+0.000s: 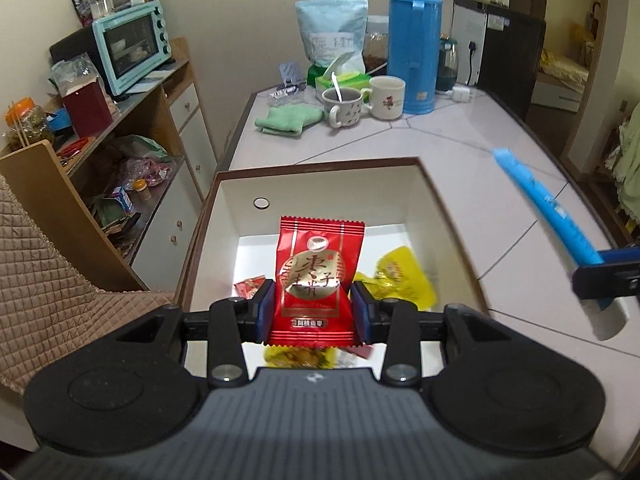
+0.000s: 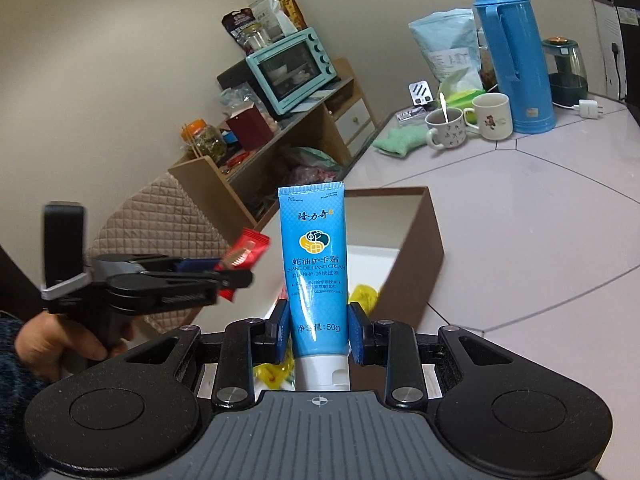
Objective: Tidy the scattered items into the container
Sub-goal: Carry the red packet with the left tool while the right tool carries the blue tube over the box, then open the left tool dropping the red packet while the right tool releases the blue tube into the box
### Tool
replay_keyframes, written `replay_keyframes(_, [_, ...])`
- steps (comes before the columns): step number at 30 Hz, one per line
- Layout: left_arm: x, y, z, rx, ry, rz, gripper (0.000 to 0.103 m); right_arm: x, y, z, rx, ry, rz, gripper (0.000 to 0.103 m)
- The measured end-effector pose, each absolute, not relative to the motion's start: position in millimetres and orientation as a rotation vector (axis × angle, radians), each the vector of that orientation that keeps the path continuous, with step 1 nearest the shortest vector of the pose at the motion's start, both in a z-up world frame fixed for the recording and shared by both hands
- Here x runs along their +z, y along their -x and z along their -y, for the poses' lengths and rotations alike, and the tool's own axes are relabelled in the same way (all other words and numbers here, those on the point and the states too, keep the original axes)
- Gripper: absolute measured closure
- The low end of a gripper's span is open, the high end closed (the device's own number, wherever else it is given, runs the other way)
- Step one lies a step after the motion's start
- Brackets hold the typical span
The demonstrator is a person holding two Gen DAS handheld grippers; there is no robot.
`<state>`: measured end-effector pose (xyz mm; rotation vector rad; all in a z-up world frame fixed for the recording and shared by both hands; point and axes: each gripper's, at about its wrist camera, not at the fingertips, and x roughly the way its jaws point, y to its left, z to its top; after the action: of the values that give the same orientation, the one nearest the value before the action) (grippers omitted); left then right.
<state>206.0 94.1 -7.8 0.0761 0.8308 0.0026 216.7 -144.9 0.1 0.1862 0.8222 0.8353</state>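
Left gripper (image 1: 313, 307): closed on the red snack packet (image 1: 316, 280); blue pads press both side edges; packet is upright, held above the open box (image 1: 320, 168).
Right gripper (image 2: 318, 330): closed on the blue hand cream tube (image 2: 315, 272), gripped near its white cap, crimped end pointing away from the camera, over the near edge of the box.
Box: brown outside, white inside, standing on the table (image 1: 480, 184) at its left edge.
Box contents: a yellow packet (image 1: 400, 276), a small red wrapper (image 1: 250, 286), and further wrappers partly hidden beneath the left gripper.
Hand (image 2: 60, 340): seen in the right wrist view, wrapped round the left gripper's handle.
Table far end: blue thermos (image 1: 416, 40), two mugs (image 1: 364, 100), green cloth (image 1: 288, 118), all well apart from the box.
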Motion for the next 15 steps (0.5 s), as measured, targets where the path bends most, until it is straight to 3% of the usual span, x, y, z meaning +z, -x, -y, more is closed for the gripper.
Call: replay_keyframes(15, [-77.1, -318.6, -126.8, -0.072, -0.113, -0.948, 0.068, -17.2, -263.5, 115.4, 0.739, -0.198, -0.897, 0.074])
